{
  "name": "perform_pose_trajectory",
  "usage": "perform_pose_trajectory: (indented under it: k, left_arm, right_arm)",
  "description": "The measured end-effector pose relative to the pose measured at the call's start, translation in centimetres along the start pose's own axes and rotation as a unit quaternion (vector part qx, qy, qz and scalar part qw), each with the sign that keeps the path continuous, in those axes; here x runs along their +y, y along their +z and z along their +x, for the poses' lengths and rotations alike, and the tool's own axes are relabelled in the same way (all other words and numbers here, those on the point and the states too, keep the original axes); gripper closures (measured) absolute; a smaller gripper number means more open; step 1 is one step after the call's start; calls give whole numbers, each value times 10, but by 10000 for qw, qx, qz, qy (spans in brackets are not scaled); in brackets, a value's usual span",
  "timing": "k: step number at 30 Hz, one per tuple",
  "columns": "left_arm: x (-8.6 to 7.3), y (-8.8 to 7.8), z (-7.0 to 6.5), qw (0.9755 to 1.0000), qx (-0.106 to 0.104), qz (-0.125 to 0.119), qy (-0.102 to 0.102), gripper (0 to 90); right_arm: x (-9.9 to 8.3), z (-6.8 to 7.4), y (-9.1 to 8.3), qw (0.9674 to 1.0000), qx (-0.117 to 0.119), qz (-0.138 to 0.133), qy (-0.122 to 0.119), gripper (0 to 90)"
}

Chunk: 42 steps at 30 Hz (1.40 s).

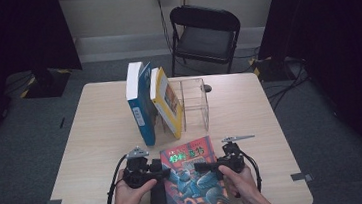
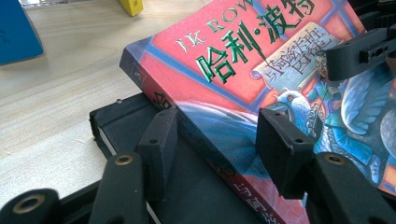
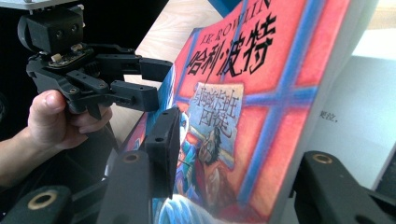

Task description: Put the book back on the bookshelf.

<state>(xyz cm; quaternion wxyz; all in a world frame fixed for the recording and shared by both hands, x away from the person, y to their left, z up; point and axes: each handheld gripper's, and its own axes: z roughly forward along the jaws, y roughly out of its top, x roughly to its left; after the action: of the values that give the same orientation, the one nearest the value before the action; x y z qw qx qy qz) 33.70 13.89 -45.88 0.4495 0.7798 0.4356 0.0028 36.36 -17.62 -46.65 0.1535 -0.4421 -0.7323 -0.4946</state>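
Observation:
A red illustrated book (image 1: 194, 181) lies at the table's front edge, partly on top of a black book (image 1: 158, 197). My left gripper (image 1: 163, 173) is shut on the red book's spine edge (image 2: 196, 112), one jaw under the spine and one on the cover, and that edge is tilted up off the black book (image 2: 121, 116). My right gripper (image 1: 199, 167) reaches in from the right. Its jaws (image 3: 240, 140) stand apart around the raised front cover (image 3: 261, 93), one before it and one behind, with a white page showing beyond. The left gripper (image 3: 149, 81) is at the far edge there.
A blue book (image 1: 138, 101) and a yellow book (image 1: 166, 101) lean upright against a clear acrylic holder (image 1: 194, 103) at mid-table. A black folding chair (image 1: 205, 34) stands beyond the far edge. Bare wood (image 1: 97, 140) lies to the left and right of the books.

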Motion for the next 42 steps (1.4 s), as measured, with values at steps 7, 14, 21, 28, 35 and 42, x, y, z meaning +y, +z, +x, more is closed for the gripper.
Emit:
perform_pose_trajectory:
  k: [7,14,21,28,35,42]
  left_arm:
    - [-2,-2,-1,9999,-90,36,42,487]
    - [-2,-1,-1,10000,-60,24,23,486]
    - [-2,-1,0,9999,-120,16,32,479]
    - [-3,-1,0,9997,-221,-23,45,416]
    - [-4,-2,3,9987,-455,-88,-188,300]
    - [-6,2,-1,9973,-724,-59,-92,318]
  right_arm:
    - [-6,-2,-6,9996,200,105,164,572]
    - [-3,-4,0,9989,344,61,320,535]
    - [-2,-7,-1,9992,274,-23,279,762]
    - [-1,3,-6,9990,380,-236,-73,812]
    - [1,14,-10,9967,546,-439,-418,823]
    - [1,18,-12,9954,597,-604,-443,825]
